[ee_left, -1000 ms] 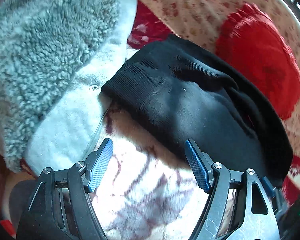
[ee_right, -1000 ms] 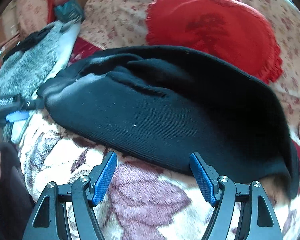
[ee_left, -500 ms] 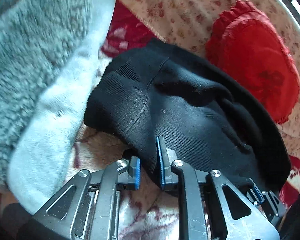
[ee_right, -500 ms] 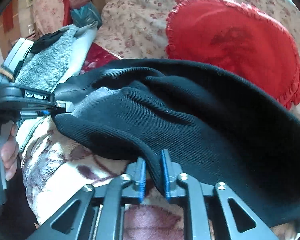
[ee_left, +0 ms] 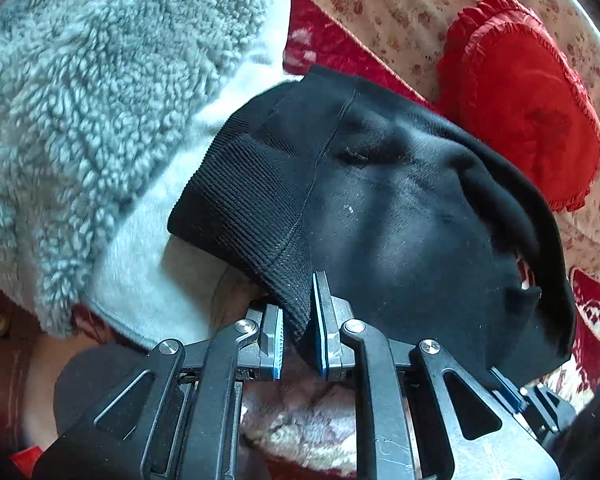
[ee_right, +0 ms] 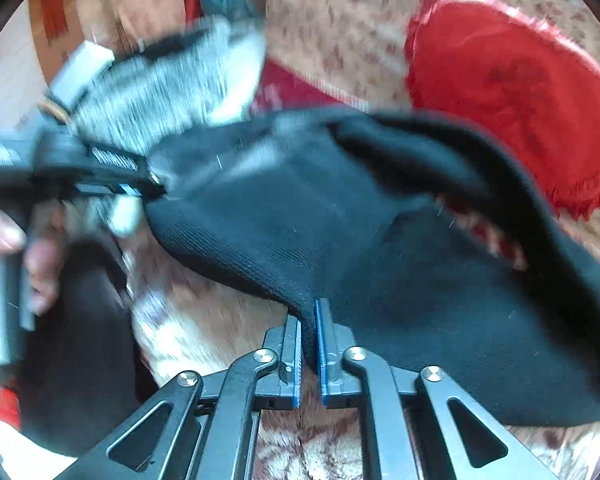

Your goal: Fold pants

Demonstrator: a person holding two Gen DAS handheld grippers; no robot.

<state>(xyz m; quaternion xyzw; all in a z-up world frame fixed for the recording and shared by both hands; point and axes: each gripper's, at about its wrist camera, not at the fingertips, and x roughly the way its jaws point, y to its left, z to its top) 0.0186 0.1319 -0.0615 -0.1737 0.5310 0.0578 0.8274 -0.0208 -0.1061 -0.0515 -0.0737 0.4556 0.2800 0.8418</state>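
The left tool (ee_left: 299,322) pinches the ribbed edge of the black pants (ee_left: 400,216). The right tool (ee_right: 309,344) pinches their near edge too. The pants lie bunched on a flowery blanket (ee_right: 204,320). A fluffy grey coat (ee_left: 100,100) sits at 10 o'clock and touches the pants. A red pillow (ee_left: 528,92) sits at 2 o'clock.

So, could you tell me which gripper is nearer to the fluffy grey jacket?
Left. The left gripper pinches the pants at the ribbed end right beside the jacket; the right gripper grips the pants' edge farther along.
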